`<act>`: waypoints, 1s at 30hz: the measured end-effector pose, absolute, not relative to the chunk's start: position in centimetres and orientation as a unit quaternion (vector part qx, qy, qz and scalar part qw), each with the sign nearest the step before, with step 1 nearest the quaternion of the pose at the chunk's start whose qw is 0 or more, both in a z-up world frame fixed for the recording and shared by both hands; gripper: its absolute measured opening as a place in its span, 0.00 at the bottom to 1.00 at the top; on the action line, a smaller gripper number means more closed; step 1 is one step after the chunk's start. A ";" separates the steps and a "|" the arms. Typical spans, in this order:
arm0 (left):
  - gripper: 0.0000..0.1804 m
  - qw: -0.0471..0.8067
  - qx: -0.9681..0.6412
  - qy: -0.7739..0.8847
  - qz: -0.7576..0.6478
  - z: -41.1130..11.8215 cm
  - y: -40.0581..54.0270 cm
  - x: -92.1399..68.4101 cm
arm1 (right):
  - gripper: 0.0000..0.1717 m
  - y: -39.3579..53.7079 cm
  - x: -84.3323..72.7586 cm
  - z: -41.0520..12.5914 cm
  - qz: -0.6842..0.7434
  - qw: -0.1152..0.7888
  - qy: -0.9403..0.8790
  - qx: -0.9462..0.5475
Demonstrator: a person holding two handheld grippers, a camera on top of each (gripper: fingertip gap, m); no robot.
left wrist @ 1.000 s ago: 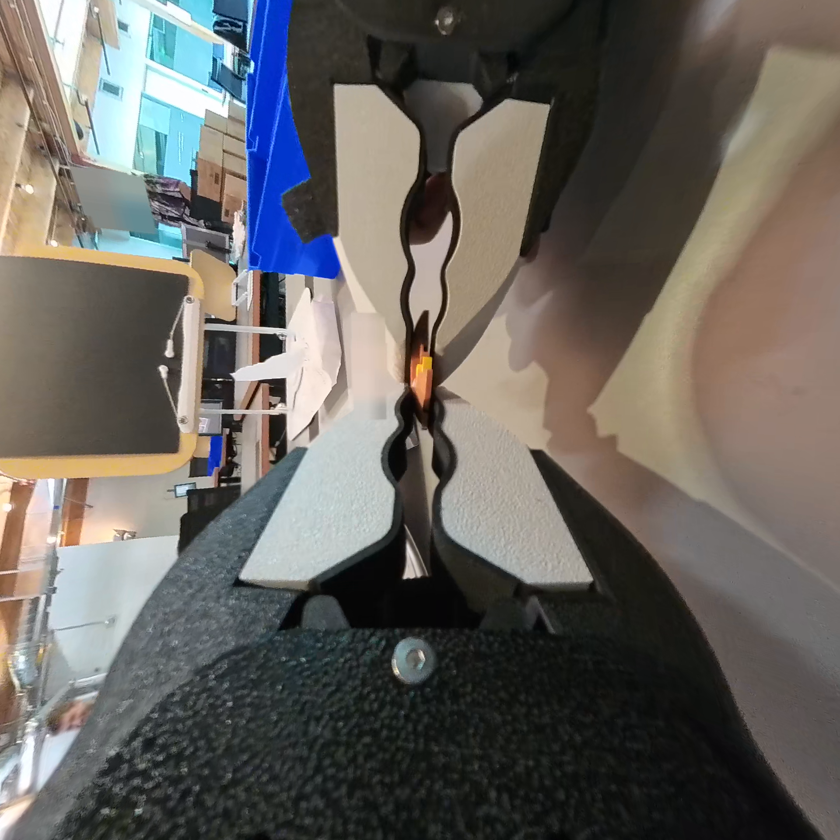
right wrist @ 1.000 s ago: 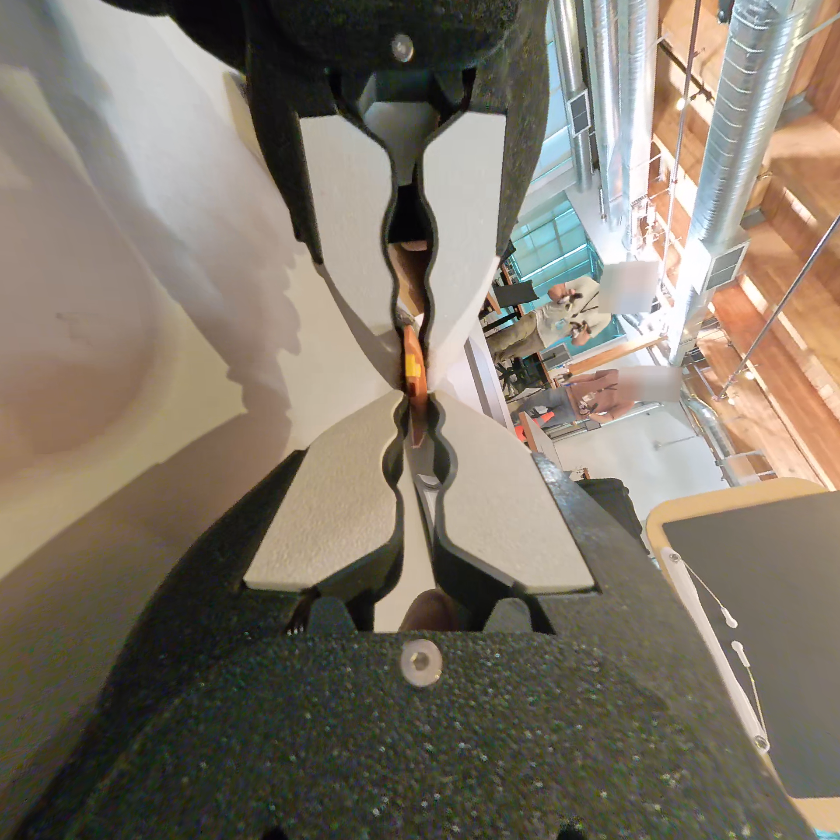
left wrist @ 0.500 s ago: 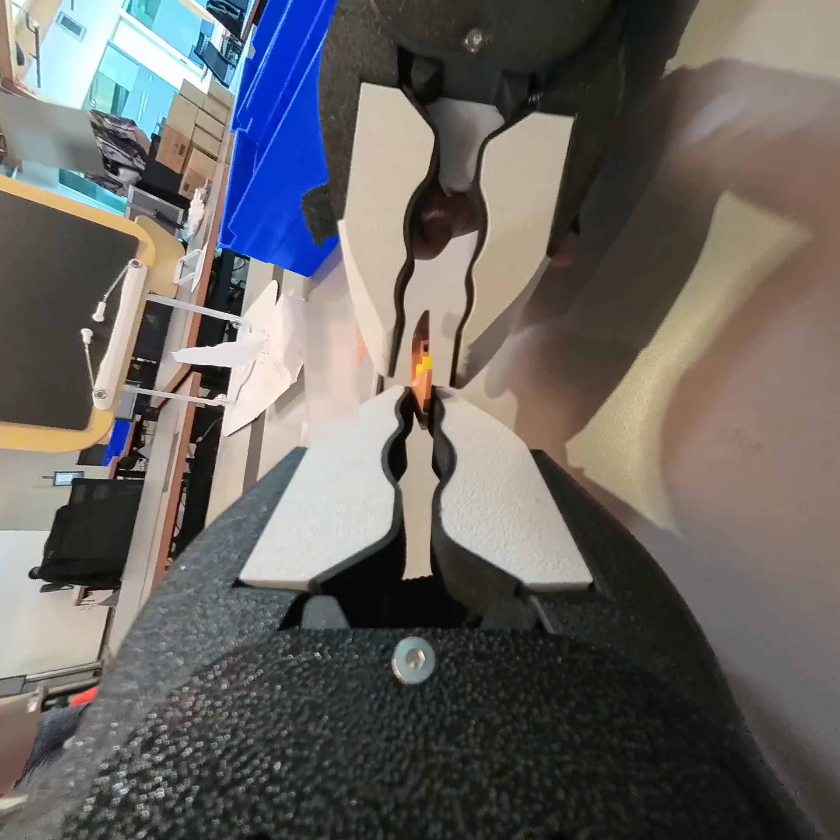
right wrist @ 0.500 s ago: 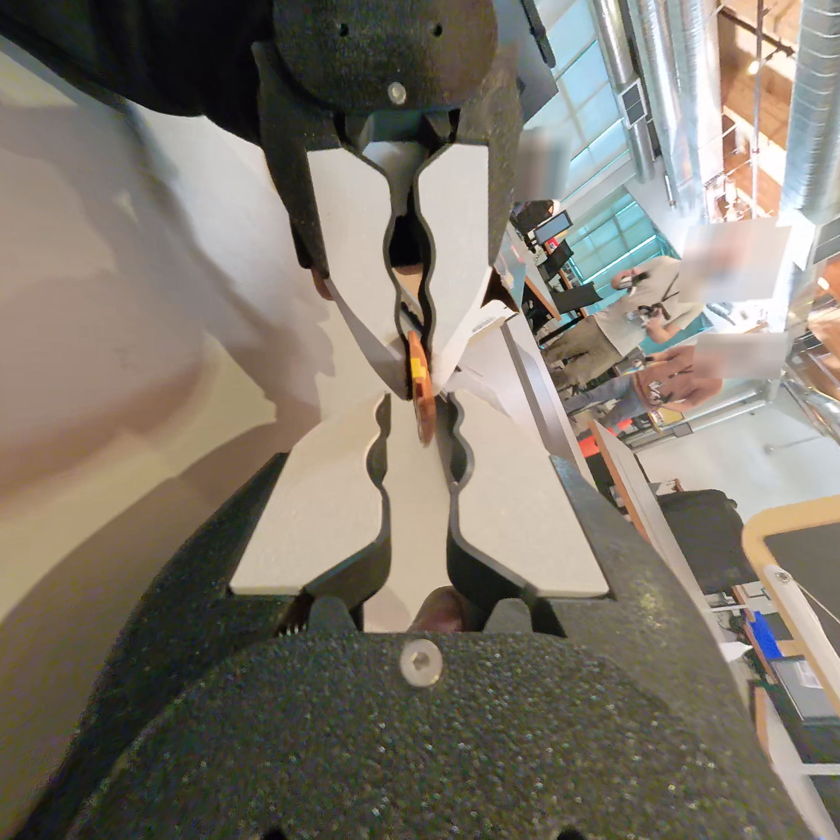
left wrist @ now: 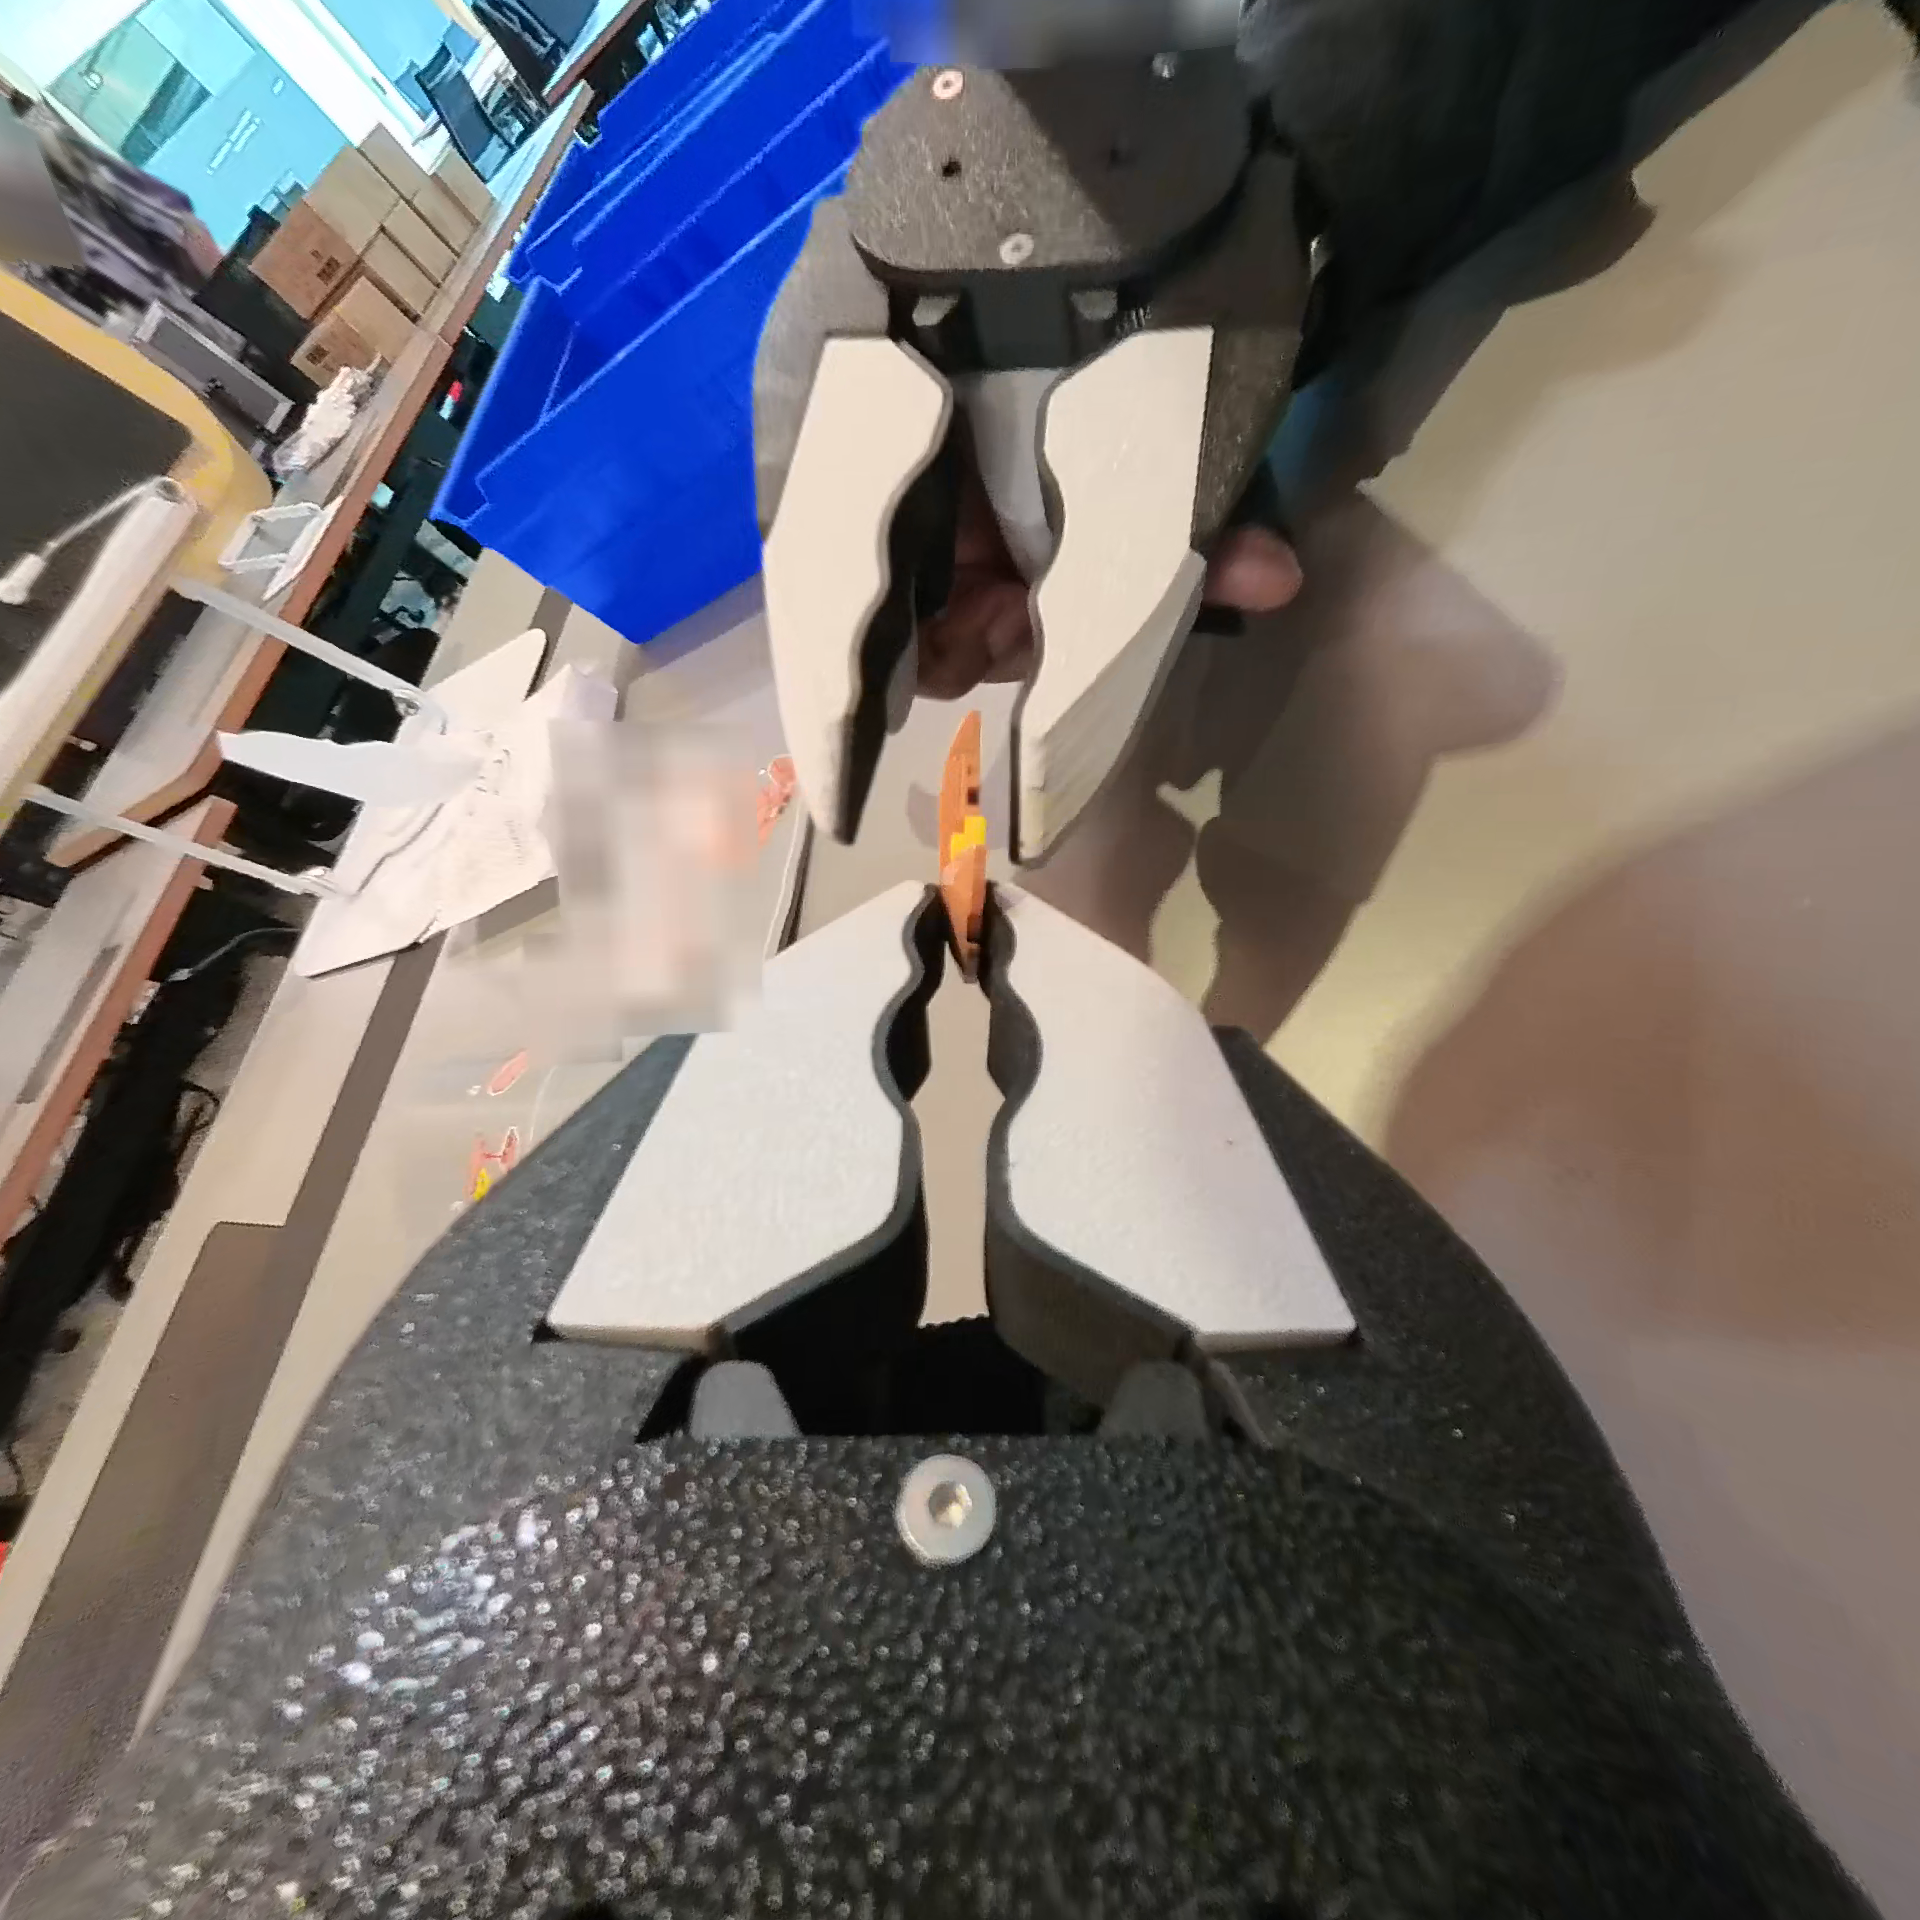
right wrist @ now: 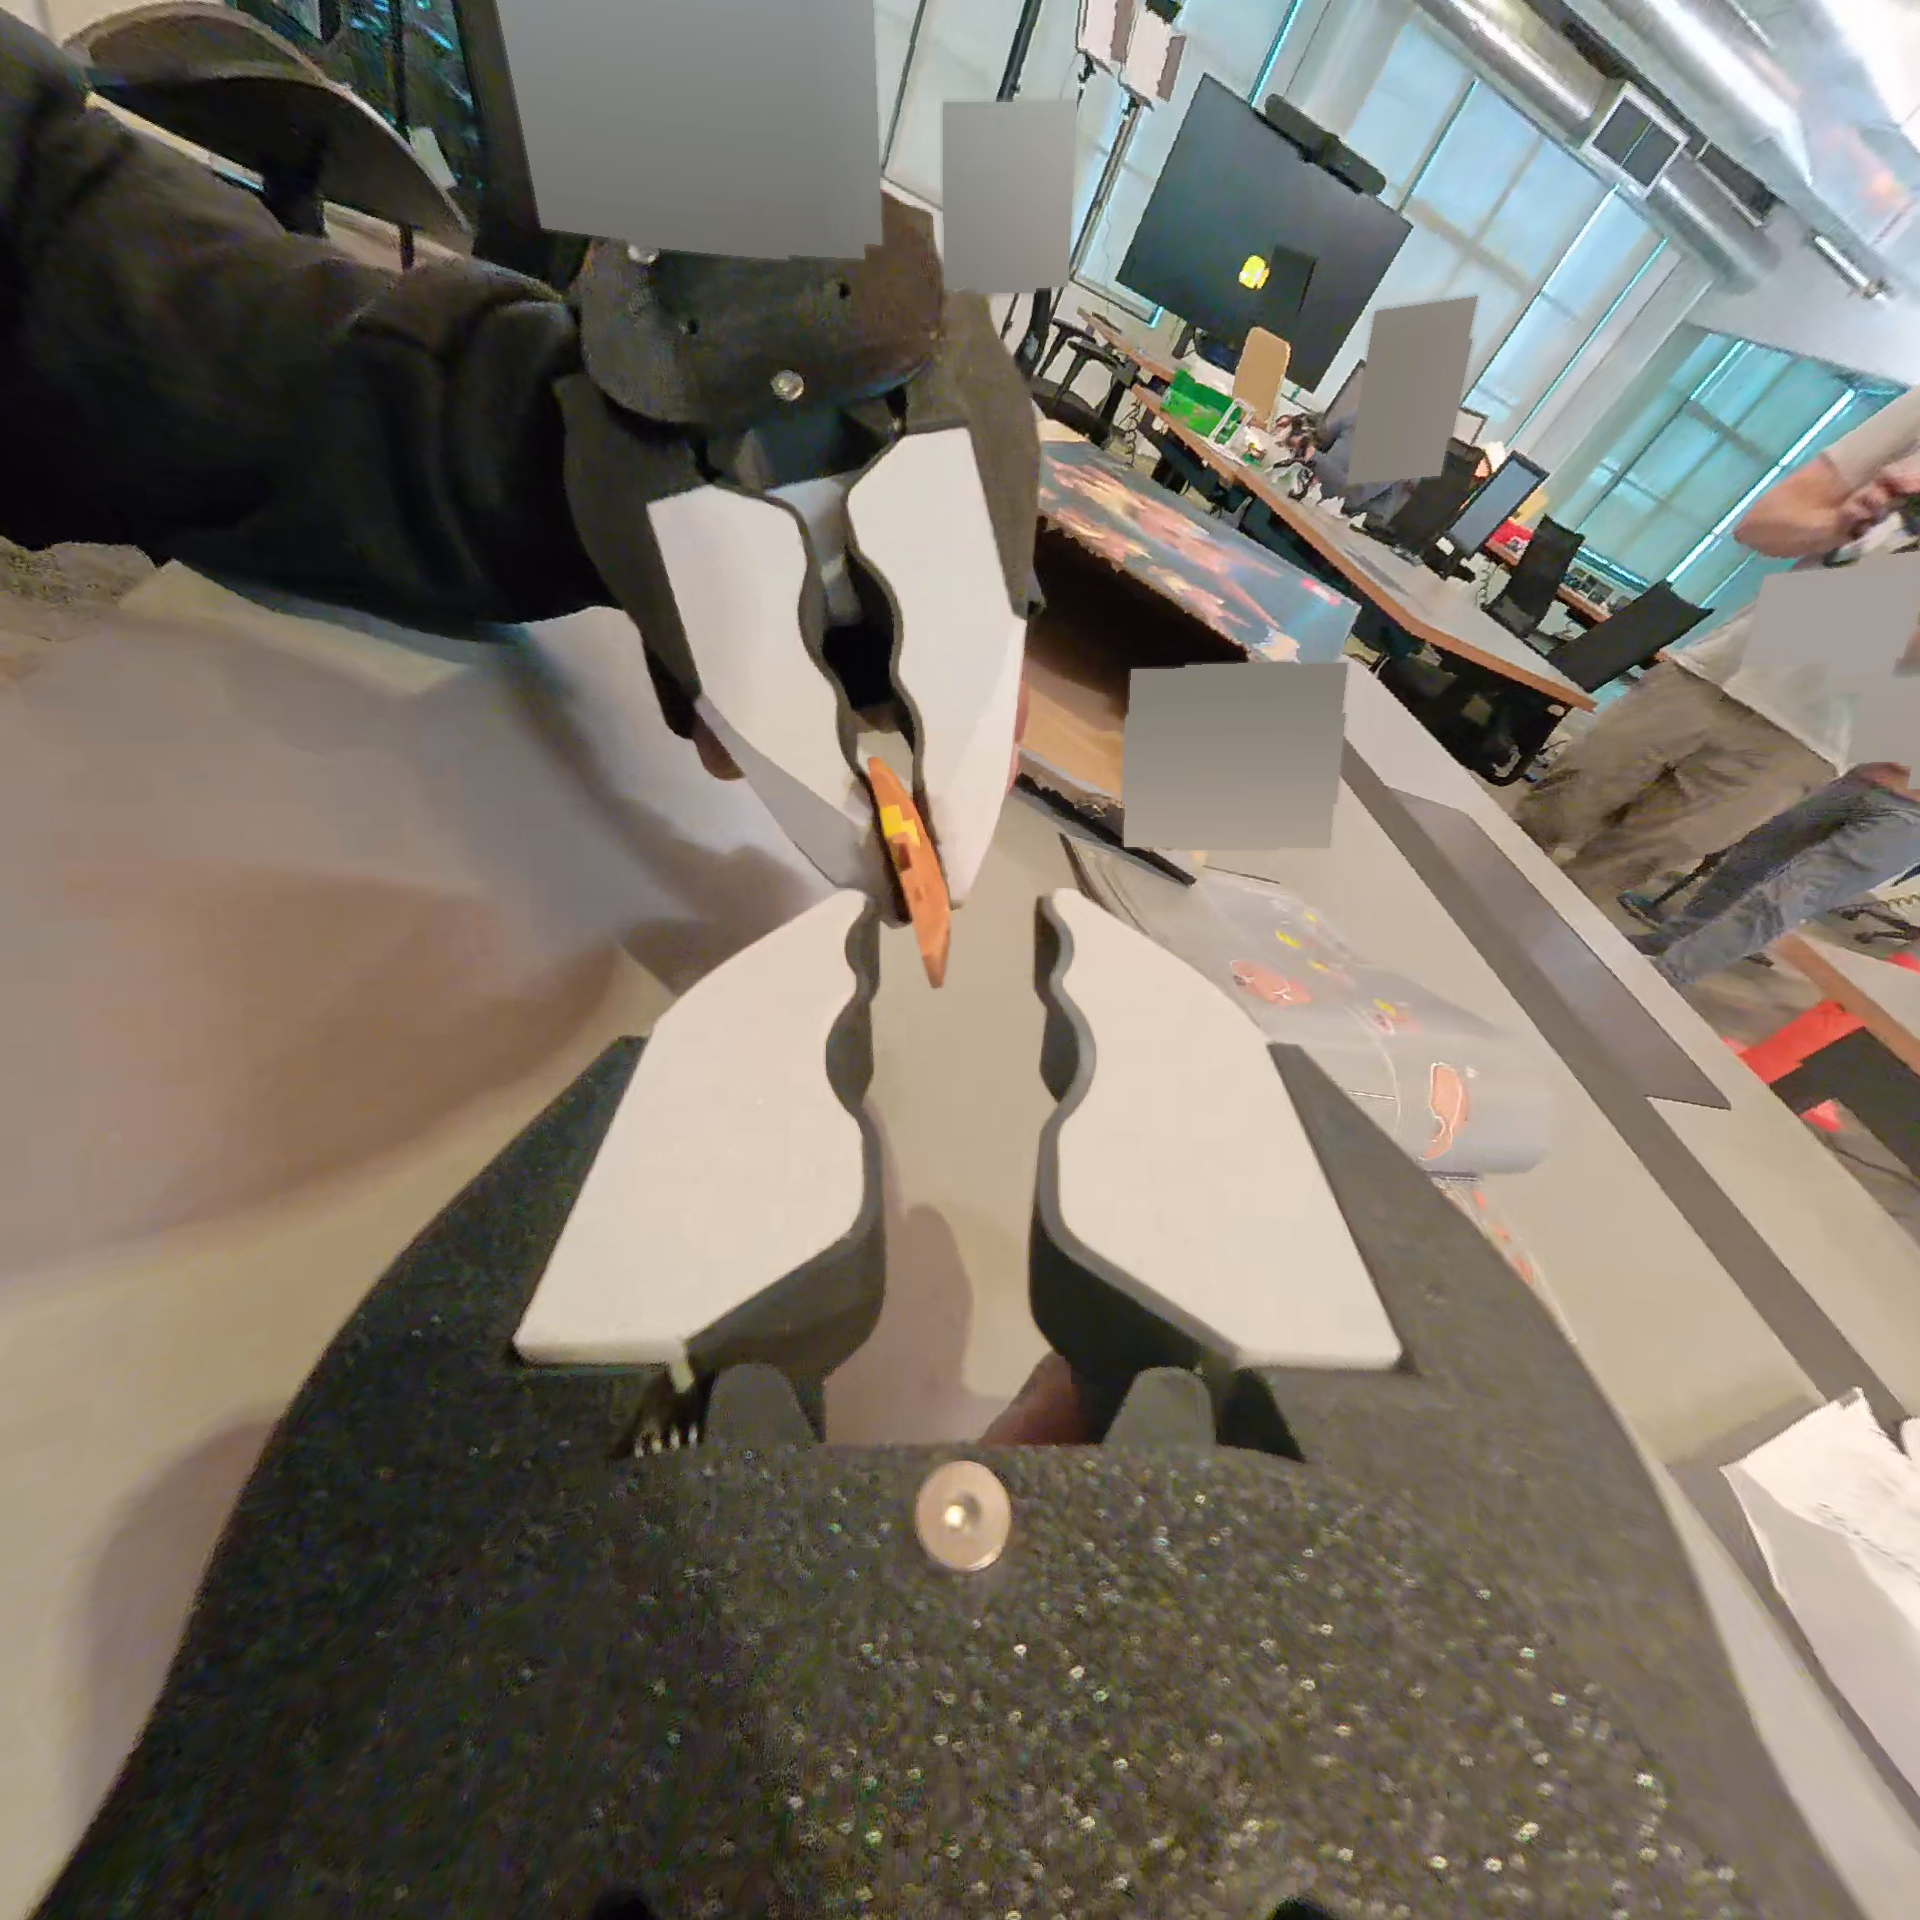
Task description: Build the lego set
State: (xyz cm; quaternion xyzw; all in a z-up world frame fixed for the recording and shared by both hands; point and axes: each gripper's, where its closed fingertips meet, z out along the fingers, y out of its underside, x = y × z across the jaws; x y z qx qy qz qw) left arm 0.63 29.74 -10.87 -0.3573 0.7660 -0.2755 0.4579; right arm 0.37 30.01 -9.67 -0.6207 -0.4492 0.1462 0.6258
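Orange disc (left wrist: 961, 878), thin and seen edge-on with a small yellow patch on it, sits pinched between the tips of my left tongs (left wrist: 961, 904), their pads (left wrist: 997, 935) pressed on its rim. Its long axis runs straight out from those tips toward my right tongs (right wrist: 951, 914), which face them nose to nose. The right pair is spread wide: the disc's free end pokes between its fingers (right wrist: 774, 997) without touching either (so only my left has it). Below lies a grey table (right wrist: 1455, 862) with a clear sheet of orange stickers (right wrist: 1382, 1029); blue bins (left wrist: 634, 416) and a black monitor (right wrist: 1257, 270) stand behind in an open workroom.
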 end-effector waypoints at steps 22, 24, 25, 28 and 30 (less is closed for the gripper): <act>0.03 0.421 -0.371 0.766 -0.312 -11.1 29.1 0.6 | 0.04 29.0 -0.5 -9.9 0.181 0.613 -0.483 -0.598; 0.03 0.421 -0.370 0.767 -0.312 -11.1 29.0 0.6 | 0.04 28.9 -0.5 -9.9 0.183 0.613 -0.485 -0.596; 0.03 0.421 -0.369 0.768 -0.313 -11.0 29.0 0.6 | 0.04 28.9 -0.5 -9.9 0.183 0.613 -0.487 -0.595; 0.03 0.420 -0.368 0.767 -0.315 -11.0 28.9 0.6 | 0.04 28.8 -0.5 -9.8 0.186 0.614 -0.489 -0.591; 0.03 0.420 -0.367 0.767 -0.319 -10.9 28.8 0.6 | 0.04 28.7 -0.6 -9.8 0.188 0.613 -0.491 -0.589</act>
